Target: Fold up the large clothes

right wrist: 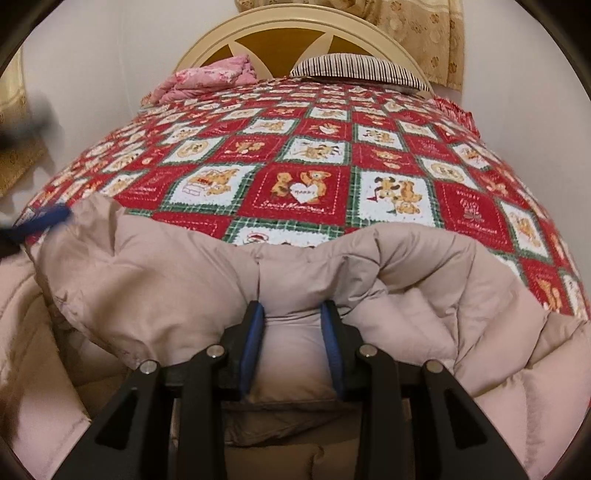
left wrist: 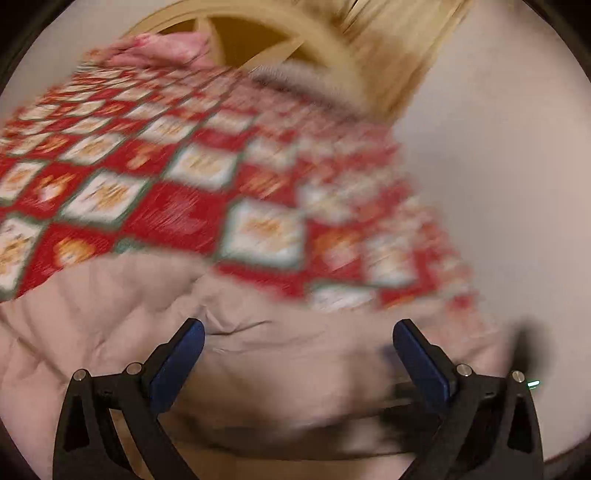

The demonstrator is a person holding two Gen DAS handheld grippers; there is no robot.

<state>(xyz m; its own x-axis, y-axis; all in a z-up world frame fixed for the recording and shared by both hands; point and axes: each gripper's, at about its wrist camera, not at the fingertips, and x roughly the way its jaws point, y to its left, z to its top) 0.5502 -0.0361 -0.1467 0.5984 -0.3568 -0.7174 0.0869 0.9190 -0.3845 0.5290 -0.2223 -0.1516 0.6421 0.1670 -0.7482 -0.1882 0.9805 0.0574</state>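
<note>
Right wrist: right gripper pinching beige coat, left view: left gripper spread, empty.

Both wrist views sit low at the foot of the bed, angled down and looking toward the headboard; the right is sharp and close over the beige jacket; the left is blurred, tilted; they share quilt, jacket, headboard.

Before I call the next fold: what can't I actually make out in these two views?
- Left wrist view: motion blur smears the bedspread and headboard; its print is unreadable.
- Right wrist view: the left gripper is a blue blur at the frame edge, its state unclear there.
- Puffy coat: sleeves, hem and overall outline run off the bottom; the right gripper hides the pinched fold.
</note>
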